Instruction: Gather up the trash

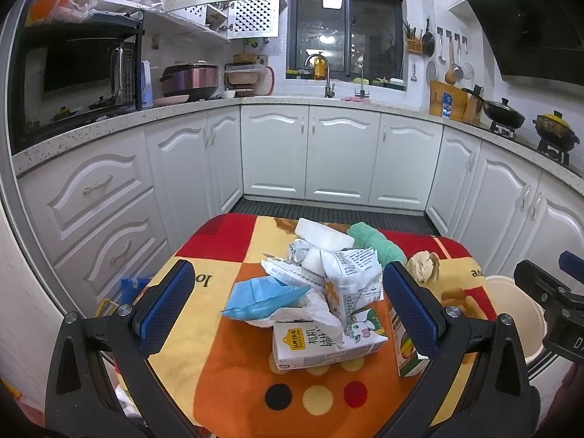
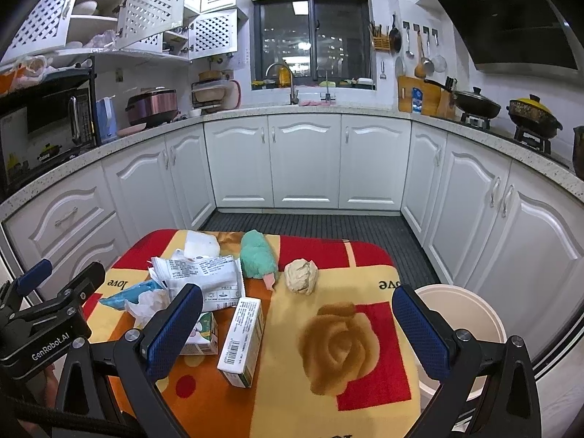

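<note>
A heap of trash lies on the small table with the patterned cloth [image 1: 219, 365]: a blue packet [image 1: 262, 297], a white milk carton [image 1: 321, 343], a printed white wrapper [image 1: 354, 273] and a white pack [image 1: 321, 235]. My left gripper [image 1: 290, 306] hangs open just above this heap, holding nothing. In the right wrist view a tall printed box [image 2: 242, 339] lies near the left finger of my open, empty right gripper [image 2: 297, 332]. Beyond it sit a crumpled brown paper ball [image 2: 301, 275] and a green cloth roll [image 2: 259, 259]. A cream bin [image 2: 467, 314] stands at the table's right side.
White kitchen cabinets [image 2: 306, 160] ring a dark ribbed floor mat [image 2: 314, 222] beyond the table. The counter holds a microwave [image 1: 73, 73], a rice cooker [image 1: 189, 80], a sink tap [image 1: 325, 73] and pans on the stove [image 1: 503, 113]. Bags lie on the floor at the left [image 1: 124, 292].
</note>
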The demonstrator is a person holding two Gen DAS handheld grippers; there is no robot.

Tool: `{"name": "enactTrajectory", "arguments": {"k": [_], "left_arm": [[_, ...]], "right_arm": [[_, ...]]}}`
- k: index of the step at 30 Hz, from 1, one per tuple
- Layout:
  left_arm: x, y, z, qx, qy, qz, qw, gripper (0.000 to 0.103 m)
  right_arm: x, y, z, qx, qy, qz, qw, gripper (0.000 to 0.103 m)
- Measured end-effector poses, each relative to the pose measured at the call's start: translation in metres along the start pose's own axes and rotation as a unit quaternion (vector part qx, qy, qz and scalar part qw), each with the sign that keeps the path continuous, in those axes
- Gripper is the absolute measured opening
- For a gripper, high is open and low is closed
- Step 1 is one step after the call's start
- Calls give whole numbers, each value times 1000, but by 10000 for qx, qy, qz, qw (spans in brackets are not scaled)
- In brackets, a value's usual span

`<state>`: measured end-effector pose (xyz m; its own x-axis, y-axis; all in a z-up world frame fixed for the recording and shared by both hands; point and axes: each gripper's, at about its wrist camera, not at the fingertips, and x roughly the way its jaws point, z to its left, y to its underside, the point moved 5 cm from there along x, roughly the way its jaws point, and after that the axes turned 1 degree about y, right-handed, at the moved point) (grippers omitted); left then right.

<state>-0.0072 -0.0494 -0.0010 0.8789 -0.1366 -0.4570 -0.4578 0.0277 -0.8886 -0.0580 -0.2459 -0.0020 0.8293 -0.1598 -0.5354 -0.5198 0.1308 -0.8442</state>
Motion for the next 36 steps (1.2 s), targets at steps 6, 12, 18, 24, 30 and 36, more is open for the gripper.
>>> {"name": "enactTrajectory", "arguments": {"k": [6, 12, 18, 24, 30, 36], "left_arm": [[5, 3, 8, 24, -2, 109, 9999, 102], [14, 12, 32, 50, 30, 404, 9992, 102], [22, 27, 53, 168, -30, 632, 9979, 102], [33, 39, 57, 316, 291, 921, 9948, 102], [45, 40, 56, 217, 540, 1055, 9927, 102], [55, 41, 59, 325, 551, 1164, 9911, 102]], "right_arm": [[5, 2, 2, -53, -33, 97, 9999, 103], [15, 6, 3, -77, -79, 318, 9994, 103], [29, 16, 7, -174, -125, 566, 9982, 103], [45, 25, 16, -332, -278, 857, 9954, 103], [61, 35, 22, -269, -517, 1132, 9919, 103], [72, 41, 28, -274, -715, 1281, 9888, 103]]}}
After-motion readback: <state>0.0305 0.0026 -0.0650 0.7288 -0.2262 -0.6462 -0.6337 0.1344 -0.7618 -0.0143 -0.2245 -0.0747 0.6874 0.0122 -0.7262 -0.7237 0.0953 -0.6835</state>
